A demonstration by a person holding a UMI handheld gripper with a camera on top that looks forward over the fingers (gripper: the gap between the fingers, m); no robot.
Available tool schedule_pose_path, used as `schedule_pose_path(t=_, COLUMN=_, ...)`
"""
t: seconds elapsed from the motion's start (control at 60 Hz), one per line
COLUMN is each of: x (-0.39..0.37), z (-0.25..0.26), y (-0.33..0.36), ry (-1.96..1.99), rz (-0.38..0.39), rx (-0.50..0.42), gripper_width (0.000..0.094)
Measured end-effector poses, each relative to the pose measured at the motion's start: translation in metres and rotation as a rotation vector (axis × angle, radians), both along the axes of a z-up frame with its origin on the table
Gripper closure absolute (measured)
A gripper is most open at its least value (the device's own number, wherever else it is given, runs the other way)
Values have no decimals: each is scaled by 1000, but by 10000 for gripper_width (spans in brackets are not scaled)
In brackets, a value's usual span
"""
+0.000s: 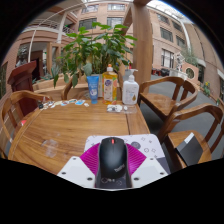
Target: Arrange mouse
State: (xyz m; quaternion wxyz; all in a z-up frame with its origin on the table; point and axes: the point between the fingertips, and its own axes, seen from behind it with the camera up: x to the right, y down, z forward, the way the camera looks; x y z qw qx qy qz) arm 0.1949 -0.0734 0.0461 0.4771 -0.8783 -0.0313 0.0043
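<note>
Outdoors at wooden table (60, 125), gripper (112, 170) fingers clench mouse (112, 158) above mousepad (128, 143); next move appears to be lowering it onto the pad.

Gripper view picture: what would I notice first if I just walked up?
First, the black mouse lying between the pink pads of the hand-held gripper, on a white mouse pad. Beyond it, bottles and a potted plant stand at the wooden table's far edge.

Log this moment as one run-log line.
hand-held gripper: fingers around mouse | mouse: between pads, on mouse pad | table: bottles at far edge
</note>
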Motion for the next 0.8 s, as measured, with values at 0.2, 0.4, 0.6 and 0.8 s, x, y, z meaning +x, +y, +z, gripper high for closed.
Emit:
schedule_pose_path(t=0.2, x=16, z=-56, y=-5, ry=-16, rz=-25, rx=-119, gripper_width=517)
schedule_pose_path(t=0.4, x=19, z=-38, y=-14, ry=-13, rz=-35, rx=-86, gripper_width=66)
schedule_pose_path(t=0.6, x=16, z=25, y=-62, ry=-17, rz=-72, rx=-17, gripper_width=85)
schedule_pose_path(t=0.8, x=8, z=73, y=-124, ry=-22, rz=-95, rx=29, gripper_width=85)
